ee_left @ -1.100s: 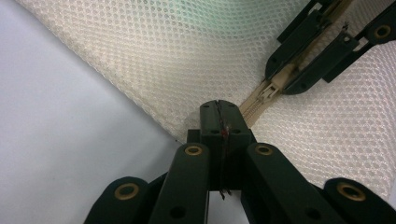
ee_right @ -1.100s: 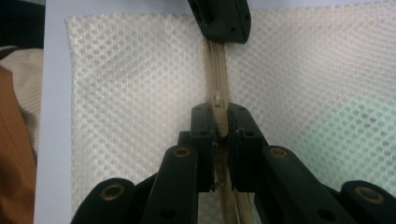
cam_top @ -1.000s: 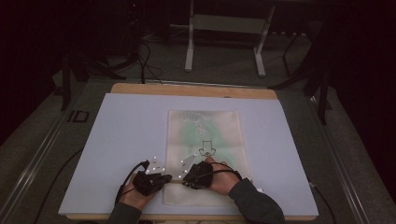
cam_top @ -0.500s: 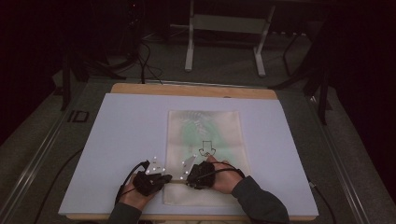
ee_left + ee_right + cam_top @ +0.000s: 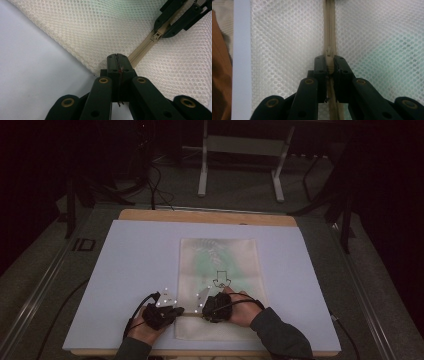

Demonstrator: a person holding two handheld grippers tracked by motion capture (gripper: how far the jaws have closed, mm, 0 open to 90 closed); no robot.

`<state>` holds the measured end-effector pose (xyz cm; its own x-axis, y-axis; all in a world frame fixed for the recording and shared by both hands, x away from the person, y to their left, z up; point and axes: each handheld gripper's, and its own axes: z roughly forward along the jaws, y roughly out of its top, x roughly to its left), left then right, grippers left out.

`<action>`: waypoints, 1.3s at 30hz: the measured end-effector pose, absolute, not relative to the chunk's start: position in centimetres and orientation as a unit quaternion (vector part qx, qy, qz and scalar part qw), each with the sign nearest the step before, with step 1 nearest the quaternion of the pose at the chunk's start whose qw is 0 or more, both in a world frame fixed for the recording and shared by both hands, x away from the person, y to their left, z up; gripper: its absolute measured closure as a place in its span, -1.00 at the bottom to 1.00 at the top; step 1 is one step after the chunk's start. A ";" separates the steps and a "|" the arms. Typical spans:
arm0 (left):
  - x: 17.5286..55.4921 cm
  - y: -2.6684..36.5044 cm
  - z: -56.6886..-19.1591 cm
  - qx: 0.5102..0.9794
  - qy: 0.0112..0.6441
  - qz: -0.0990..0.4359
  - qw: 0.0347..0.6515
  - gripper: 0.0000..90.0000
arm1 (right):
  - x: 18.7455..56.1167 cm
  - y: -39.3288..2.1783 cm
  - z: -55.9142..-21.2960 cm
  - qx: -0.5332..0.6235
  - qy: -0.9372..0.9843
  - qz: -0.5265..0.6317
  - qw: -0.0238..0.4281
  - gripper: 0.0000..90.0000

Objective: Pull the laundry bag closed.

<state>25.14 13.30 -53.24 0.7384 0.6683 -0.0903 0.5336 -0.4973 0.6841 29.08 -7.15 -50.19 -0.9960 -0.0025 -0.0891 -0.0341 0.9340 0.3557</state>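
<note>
A cream mesh bag lies flat on the white mat, with something pale green inside it. Its beige zipper runs across the bag's near end. My left gripper is shut on the bag's edge at the zipper's end. My right gripper faces it from the right, shut on the zipper pull. In the left gripper view the right gripper's jaws hold the pull a short way up the zipper.
The mat covers a wooden table. A black arrow-like mark shows on the bag just beyond my right hand. On the dark floor behind the table stand a metal frame and cables.
</note>
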 end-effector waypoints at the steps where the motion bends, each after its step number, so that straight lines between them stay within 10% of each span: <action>1: 25.1 13.3 -53.2 0.860 0.349 0.094 0.360 0.98 | 29.1 -7.2 -50.2 -0.010 0.982 0.181 0.044 0.83; 39: 25.1 13.3 -53.3 0.860 0.349 0.095 0.361 0.98 | 29.1 -8.4 -49.8 -0.011 0.985 0.168 0.041 0.83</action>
<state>25.11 13.29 -53.26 0.7390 0.6679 -0.0883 0.5311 -0.4969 0.6863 29.10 -8.42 -49.83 -0.9963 -0.0070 -0.0852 -0.0348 0.9434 0.3298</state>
